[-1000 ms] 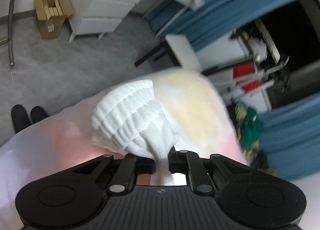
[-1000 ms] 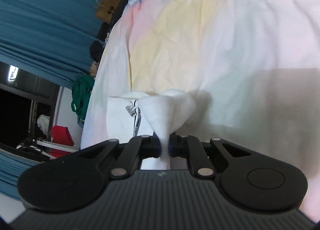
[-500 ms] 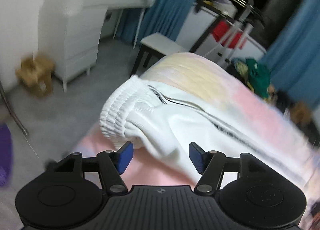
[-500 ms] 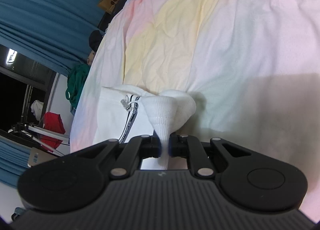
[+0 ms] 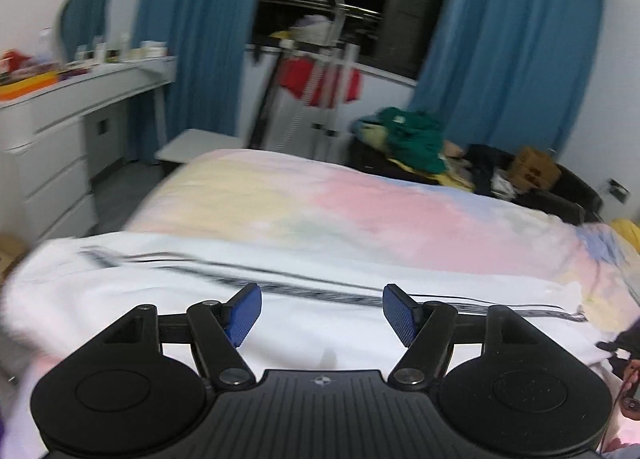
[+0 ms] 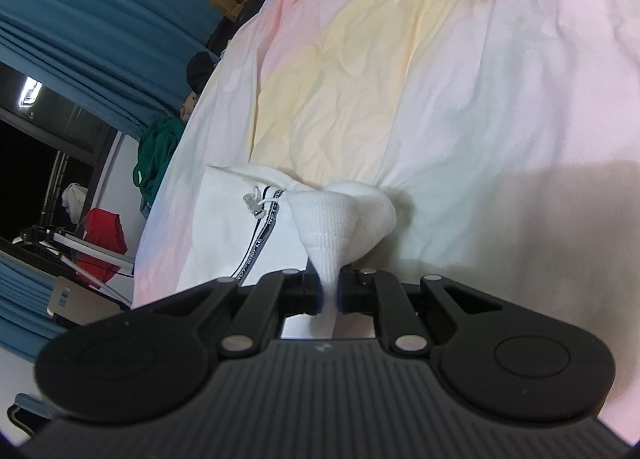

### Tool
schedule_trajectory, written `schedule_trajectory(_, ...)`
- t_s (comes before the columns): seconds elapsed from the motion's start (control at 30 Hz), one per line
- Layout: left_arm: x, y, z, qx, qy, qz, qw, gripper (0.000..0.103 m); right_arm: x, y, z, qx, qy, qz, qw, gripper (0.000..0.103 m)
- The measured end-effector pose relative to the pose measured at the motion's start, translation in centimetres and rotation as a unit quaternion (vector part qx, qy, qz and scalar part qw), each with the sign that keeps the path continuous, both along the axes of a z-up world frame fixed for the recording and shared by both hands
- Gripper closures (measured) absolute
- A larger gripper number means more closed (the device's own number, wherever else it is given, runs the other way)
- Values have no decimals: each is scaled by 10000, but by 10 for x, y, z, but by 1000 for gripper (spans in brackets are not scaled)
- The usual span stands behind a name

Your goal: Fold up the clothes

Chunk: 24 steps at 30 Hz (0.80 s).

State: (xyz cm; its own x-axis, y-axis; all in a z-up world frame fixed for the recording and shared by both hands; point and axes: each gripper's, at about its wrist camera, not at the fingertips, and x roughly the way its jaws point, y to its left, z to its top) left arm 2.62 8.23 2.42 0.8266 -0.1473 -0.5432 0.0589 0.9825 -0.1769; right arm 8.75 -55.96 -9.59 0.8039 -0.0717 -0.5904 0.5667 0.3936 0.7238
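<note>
Two grippers work white trousers [image 5: 328, 315] lying on the pastel bed [image 5: 360, 211]: left gripper [image 5: 322, 313] hovers over them, jaws released; right gripper [image 6: 330, 293] pinches their ribbed cuff [image 6: 340, 215].

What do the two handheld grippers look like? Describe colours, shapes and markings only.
The left gripper is matte black, with a ribbed body, two round side discs, silver pivot pins, a small round emblem, and blue pads. The right gripper has the same black ribbed build and silver pins.
</note>
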Motion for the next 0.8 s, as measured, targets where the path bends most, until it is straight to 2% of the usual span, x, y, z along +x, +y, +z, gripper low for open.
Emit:
schedule_trajectory(0.13, 39, -50, -29, 320, 30, -13, 9995, 34, 2, 2, 1, -104, -9, 37, 9999, 93)
schedule_trajectory(0.3, 84, -69, -83, 903, 204, 22, 9957, 34, 1, 3, 1, -208, -121, 69, 9997, 93)
schedule_trajectory(0.4, 104, -59, -117, 773, 700, 171, 9944, 35, 1, 6, 3, -335, -233, 113, 9991, 93)
schedule_trajectory(0.43, 108, -55, -126, 660, 818, 187, 9943, 35, 1, 7, 3, -370, -255, 121, 9989, 93)
schedule_trajectory(0.47, 109, -55, -133, 704, 855, 158, 9937, 35, 2, 8, 2, -370, -278, 122, 9989, 92)
schedule_trajectory(0.6, 109, -65, -146, 1160, 792, -8, 9901, 35, 4, 3, -9, 16, -414, 71, 9991, 89)
schedule_trajectory(0.67, 109, -72, -149, 1220, 790, -94, 9893, 35, 7, -2, -19, 361, -435, 42, 9984, 89)
schedule_trajectory(0.8, 112, -68, -154, 1036, 831, -94, 9911, 34, 18, -6, -33, 764, -463, 132, 9959, 77)
